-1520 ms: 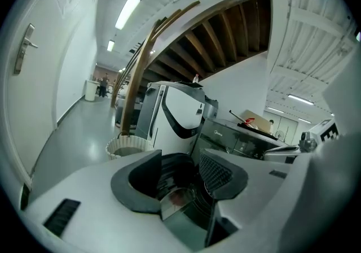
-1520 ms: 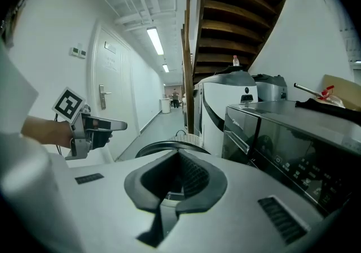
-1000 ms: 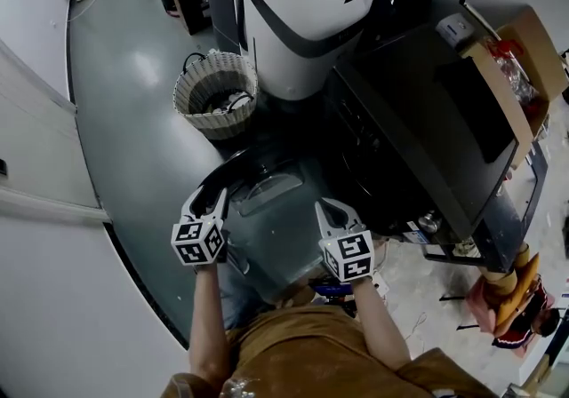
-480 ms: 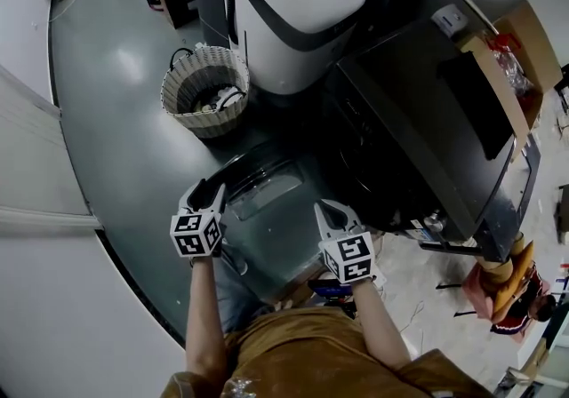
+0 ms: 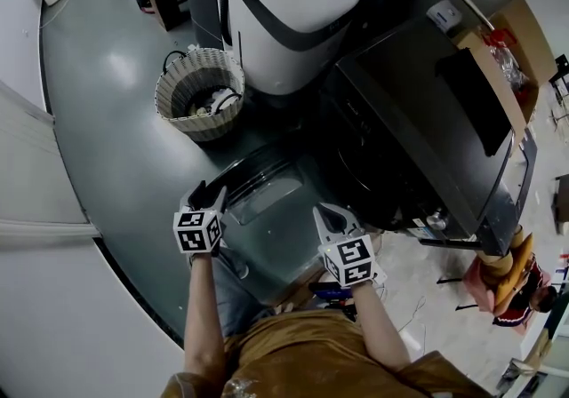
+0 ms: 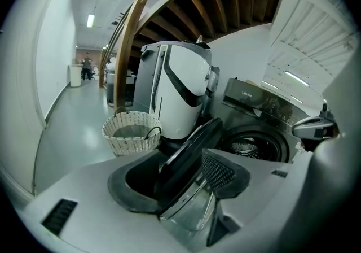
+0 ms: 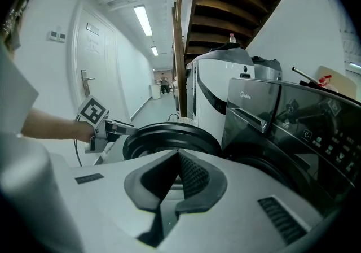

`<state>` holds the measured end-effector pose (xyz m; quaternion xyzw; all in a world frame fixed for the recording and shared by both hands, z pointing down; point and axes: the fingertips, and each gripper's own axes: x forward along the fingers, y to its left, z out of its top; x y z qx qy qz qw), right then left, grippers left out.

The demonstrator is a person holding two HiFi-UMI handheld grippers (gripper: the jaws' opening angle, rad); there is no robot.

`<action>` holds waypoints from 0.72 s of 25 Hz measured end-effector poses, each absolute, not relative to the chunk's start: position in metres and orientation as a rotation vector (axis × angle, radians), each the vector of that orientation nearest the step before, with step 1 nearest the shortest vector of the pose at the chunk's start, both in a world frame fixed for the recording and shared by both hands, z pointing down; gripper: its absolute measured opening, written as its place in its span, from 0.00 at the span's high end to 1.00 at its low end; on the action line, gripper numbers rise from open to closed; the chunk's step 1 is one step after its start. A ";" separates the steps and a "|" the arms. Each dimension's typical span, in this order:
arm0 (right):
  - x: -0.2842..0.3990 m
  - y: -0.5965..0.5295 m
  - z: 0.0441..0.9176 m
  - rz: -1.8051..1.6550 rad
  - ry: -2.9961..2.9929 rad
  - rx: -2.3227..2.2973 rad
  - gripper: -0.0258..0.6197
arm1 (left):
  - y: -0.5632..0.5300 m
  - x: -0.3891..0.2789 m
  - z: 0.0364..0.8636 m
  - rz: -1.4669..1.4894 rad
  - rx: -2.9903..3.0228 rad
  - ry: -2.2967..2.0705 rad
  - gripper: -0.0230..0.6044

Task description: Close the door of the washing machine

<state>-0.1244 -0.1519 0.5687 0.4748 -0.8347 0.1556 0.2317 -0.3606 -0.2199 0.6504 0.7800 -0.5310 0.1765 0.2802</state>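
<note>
Closest in, the left gripper [image 6: 181, 179] has its jaws spread as wide as they go. They've just been opening, and the rim of the open door [image 6: 189, 150] stands right between them. The ribbed pad [image 6: 219, 170] looks very near that rim, maybe brushing it, though I can't say for sure from this angle; nothing is clamped. Alongside, the right gripper [image 7: 175, 174] has its jaws drawn together on nothing, hanging just short of the door and touching no part of it. As I read it, we're at the set-up step. The door is not yet closed and is swung out from the front of the washing machine [image 5: 418, 112], with the dark drum opening [image 6: 251, 144] gaping just behind it. The next move, I'd judge, calls for a pinch on that rim or a flat push. Then comes a steady swing round the hinge until the latch catches. Farther back, a wicker basket [image 6: 131, 132] sits on the floor beside a tall white machine [image 6: 177, 88].
</note>
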 end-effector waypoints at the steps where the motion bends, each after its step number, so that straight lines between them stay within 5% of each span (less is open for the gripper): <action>1: -0.124 -0.152 0.569 0.429 -2.291 1.308 0.94 | -0.221 -0.360 0.652 0.489 2.094 -1.423 0.58; 18: -0.111 -0.146 0.570 0.458 -2.287 1.331 0.94 | -0.222 -0.357 0.665 0.606 2.045 -1.416 0.59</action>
